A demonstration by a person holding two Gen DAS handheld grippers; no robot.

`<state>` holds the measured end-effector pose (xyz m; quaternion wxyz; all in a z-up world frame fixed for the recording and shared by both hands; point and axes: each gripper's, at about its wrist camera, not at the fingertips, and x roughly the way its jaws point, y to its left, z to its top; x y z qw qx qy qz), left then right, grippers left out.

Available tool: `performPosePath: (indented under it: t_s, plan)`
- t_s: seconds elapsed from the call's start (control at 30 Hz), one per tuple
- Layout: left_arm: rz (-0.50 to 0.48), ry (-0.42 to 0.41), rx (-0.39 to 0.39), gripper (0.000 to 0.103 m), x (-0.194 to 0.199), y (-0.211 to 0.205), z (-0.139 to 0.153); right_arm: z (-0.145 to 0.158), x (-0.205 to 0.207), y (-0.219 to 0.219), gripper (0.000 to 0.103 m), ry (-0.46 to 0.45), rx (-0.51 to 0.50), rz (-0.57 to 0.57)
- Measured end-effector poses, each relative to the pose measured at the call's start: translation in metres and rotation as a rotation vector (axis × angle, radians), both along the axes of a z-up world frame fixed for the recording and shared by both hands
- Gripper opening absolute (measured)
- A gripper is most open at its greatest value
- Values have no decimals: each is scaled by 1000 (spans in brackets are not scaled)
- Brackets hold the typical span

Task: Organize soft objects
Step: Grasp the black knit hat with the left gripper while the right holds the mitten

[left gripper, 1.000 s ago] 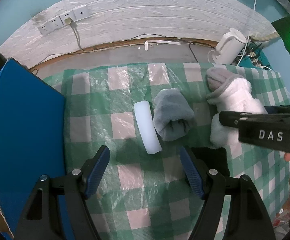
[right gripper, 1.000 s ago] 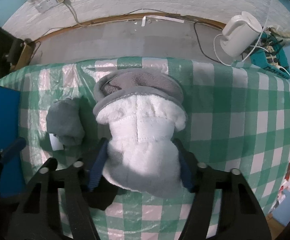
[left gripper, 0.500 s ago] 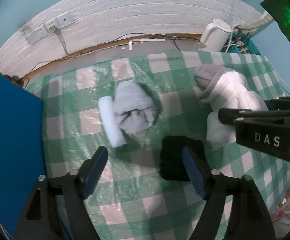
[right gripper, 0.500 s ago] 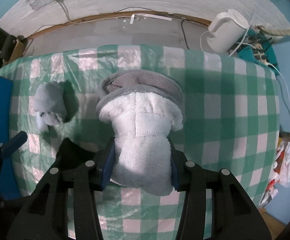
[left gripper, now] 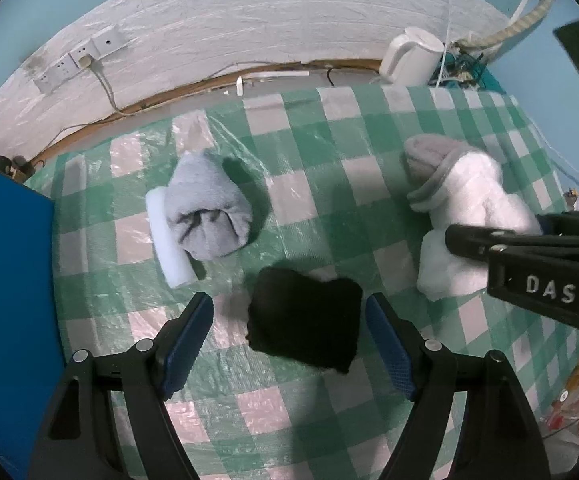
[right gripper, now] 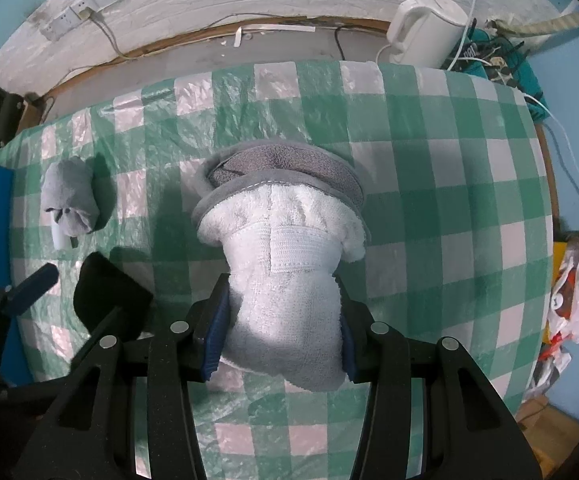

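Right wrist view shows the right gripper (right gripper: pixel 279 320) clamped on a white fleece slipper (right gripper: pixel 289 280), while the left gripper (left gripper: pixel 289 344) hangs wide open, straddling a black cloth (left gripper: pixel 305 324) untouched on the checked tablecloth (left gripper: pixel 329 184).

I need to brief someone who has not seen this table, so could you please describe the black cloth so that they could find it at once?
Start at the green and white checked tablecloth. The black cloth lies flat on it between the open fingers of the left gripper, nearer than the rolled grey towel. It is the only black, flat piece; the others are pale and bundled.
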<state>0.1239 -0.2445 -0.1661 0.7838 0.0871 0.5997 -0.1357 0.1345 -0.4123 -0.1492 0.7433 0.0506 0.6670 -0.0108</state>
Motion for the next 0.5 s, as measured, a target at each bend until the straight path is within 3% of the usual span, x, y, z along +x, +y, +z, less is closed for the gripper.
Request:
performPosePath:
  t_s: [0.23,0.37,0.4,0.47,0.5]
  plan:
    - [-7,43,21,81,-3,-5,-21,1,-5,-1,46,-5,3,3]
    - [-38,10,46,80,-8,-11,-26,1,-7,-2,46,-8,6,1]
    - [-48,1,58,78,-9,-12,-27,1,-9,-2,46,-9,7,0]
    - [-65,-5,46,60,-10,-13,-27,3,-10,-1,46,-13,7,0]
    - [-68,-2,38,58,-12,-15,-27,3,-12,0,46,-14,6,2]
